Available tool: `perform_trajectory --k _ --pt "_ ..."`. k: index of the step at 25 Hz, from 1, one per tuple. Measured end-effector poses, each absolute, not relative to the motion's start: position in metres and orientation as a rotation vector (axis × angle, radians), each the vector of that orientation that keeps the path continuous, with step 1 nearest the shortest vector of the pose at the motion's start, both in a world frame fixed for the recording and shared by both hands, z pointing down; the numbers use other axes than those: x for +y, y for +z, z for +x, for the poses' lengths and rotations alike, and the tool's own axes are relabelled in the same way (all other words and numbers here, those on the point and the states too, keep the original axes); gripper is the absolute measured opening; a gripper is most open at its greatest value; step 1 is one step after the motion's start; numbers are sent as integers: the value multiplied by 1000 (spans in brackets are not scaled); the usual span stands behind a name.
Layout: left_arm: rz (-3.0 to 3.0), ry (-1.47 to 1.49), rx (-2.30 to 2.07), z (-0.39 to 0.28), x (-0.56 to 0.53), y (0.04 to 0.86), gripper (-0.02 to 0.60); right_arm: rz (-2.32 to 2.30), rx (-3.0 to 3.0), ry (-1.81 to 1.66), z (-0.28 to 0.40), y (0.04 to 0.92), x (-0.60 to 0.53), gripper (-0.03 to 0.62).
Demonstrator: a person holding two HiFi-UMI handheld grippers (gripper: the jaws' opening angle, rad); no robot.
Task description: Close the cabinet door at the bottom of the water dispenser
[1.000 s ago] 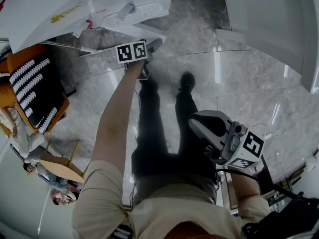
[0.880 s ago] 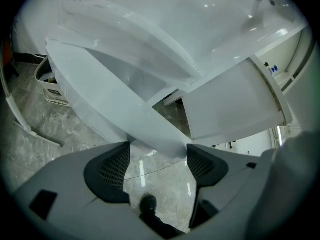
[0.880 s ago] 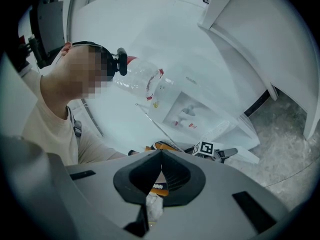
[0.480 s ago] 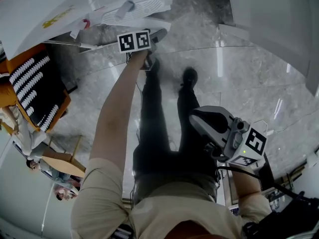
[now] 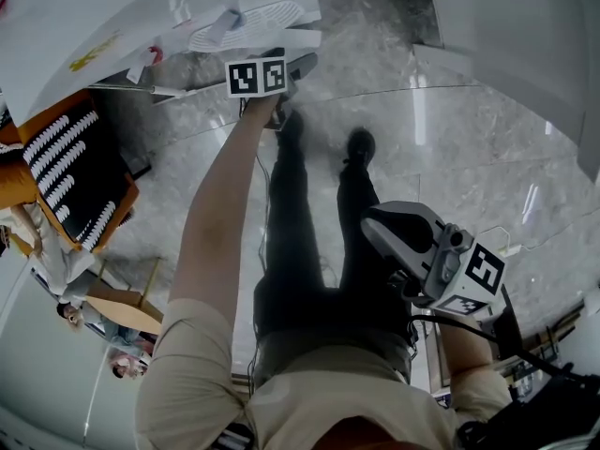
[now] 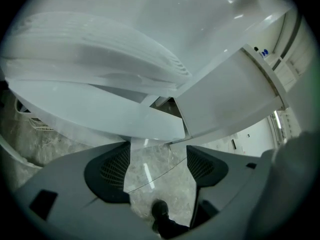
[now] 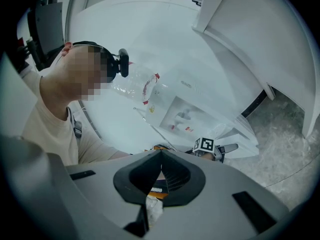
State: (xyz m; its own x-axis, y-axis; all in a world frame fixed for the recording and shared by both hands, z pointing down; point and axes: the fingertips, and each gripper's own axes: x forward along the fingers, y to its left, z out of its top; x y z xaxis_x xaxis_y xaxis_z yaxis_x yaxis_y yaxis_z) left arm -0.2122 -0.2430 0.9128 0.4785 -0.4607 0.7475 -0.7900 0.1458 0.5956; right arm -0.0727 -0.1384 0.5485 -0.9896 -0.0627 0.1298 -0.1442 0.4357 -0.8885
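Where I stand, glossy grey marble floor [image 5: 450, 139] runs under my black shoes [image 5: 359, 145], with a white wall [image 5: 525, 36] at the upper right and the white dispenser [image 5: 159, 7] at the upper left. Left of the dispenser sits an orange and black thing [image 5: 66, 172] with rows of white strips. I cannot tell what it is. Other people [image 5: 70, 279] show at the left edge of the head view.

My left arm [image 5: 220, 214] is stretched straight out and down, forearm bare, toward the foot of the dispenser. It puts the left gripper [image 5: 292, 65] low, just under the ribbed drip tray [image 5: 248, 24]. In the left gripper view the jaws are spread, and only floor shows between them. Just past their tips is the free edge of the door [image 6: 100, 109], a white panel below the tray. The door stands ajar, with a dark slit between its edge and the dispenser's side. Whether a jaw touches the door I cannot tell.

My right arm is bent close by my hip. It holds the right gripper [image 5: 373, 225] over my right thigh, well apart from the dispenser. Its jaws are pressed together at the tips and pinch nothing. The right gripper view looks across at the dispenser, where a clear bottle [image 7: 137, 86] sits on top.
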Motion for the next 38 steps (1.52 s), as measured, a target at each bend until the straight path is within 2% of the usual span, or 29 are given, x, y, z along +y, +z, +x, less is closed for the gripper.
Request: perform_trajectory --k 38 --pt "1549 243 -1215 -214 -283 901 322 194 -2565 1605 -81 557 -136 17"
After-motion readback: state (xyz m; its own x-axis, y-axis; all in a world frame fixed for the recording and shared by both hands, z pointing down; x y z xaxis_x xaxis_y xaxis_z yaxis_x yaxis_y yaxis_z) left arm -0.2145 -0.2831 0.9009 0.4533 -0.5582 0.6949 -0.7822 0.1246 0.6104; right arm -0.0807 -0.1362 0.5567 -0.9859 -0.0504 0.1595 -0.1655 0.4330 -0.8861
